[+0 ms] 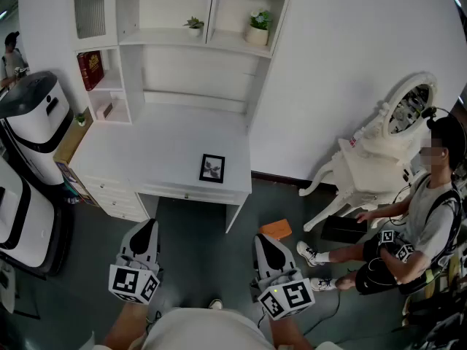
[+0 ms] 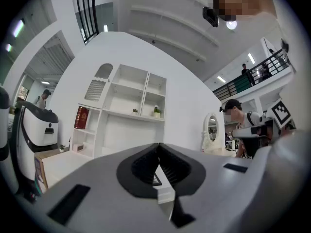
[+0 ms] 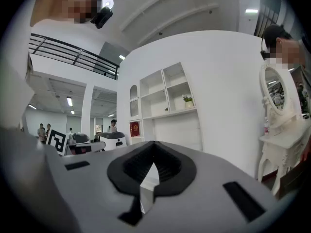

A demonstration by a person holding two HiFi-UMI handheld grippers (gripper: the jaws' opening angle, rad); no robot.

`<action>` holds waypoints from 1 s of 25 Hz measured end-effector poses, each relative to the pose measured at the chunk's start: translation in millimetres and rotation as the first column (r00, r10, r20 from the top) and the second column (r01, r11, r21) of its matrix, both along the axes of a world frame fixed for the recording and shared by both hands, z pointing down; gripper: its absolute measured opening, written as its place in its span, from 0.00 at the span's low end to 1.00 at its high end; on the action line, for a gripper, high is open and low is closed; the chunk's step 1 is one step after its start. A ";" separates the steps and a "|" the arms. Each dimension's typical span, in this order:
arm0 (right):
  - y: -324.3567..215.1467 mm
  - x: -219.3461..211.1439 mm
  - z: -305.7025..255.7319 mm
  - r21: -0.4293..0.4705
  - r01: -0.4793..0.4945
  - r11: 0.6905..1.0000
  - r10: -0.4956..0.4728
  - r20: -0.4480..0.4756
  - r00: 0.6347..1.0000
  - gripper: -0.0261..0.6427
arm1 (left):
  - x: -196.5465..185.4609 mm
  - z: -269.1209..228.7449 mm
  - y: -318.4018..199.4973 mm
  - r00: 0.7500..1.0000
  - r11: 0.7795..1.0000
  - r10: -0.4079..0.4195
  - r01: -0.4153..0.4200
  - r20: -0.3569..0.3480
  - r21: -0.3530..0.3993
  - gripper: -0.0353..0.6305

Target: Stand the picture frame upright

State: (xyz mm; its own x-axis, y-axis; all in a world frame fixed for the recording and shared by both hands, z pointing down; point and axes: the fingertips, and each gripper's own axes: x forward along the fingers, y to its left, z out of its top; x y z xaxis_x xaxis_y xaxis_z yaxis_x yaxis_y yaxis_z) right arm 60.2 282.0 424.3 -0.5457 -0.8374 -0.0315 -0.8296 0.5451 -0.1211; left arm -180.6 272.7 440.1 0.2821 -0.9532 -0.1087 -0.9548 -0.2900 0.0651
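Bright, even overhead ceiling lighting; soft shadows; strong fisheye distortion, dark vignetted corners.

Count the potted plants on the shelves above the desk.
2: a small plant in the middle cubby and a bigger plant in the right cubby. None seems hidden.

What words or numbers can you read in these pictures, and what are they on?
Nothing here reads clearly.
Red book: gold print, too small to read.
Marker cubes: black-and-white square patterns, no words.
Picture frame: no words visible.
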 end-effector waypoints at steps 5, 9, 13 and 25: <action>-0.7 7.8 -1.5 0.001 0.009 1.000 -0.009 0.003 1.000 0.05 | 4.2 -0.3 0.7 1.000 1.000 -0.009 0.009 -0.006 0.010 0.08; -4.8 9.7 -3.1 0.007 0.025 1.000 -0.025 0.003 1.000 0.05 | 4.7 -3.1 1.2 0.999 1.000 -0.029 0.029 -0.018 -0.001 0.08; -6.5 9.9 -0.7 0.002 0.051 0.999 -0.051 0.017 0.999 0.05 | 2.0 -1.1 3.5 0.990 1.000 -0.009 0.008 -0.144 -0.007 0.08; -23.2 32.3 12.9 -0.029 0.127 0.991 -0.125 0.075 0.989 0.23 | 8.4 15.0 -0.1 0.972 0.997 -0.072 0.065 -0.224 -0.041 0.08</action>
State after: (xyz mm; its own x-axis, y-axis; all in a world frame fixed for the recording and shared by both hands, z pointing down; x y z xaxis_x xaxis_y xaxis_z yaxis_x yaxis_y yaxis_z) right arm 92.5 258.8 437.1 -0.6444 -0.7632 -0.0477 -0.7427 0.6394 -0.1990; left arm -172.2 272.6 455.1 0.1876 -0.9736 -0.1301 -0.9319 -0.2183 0.2896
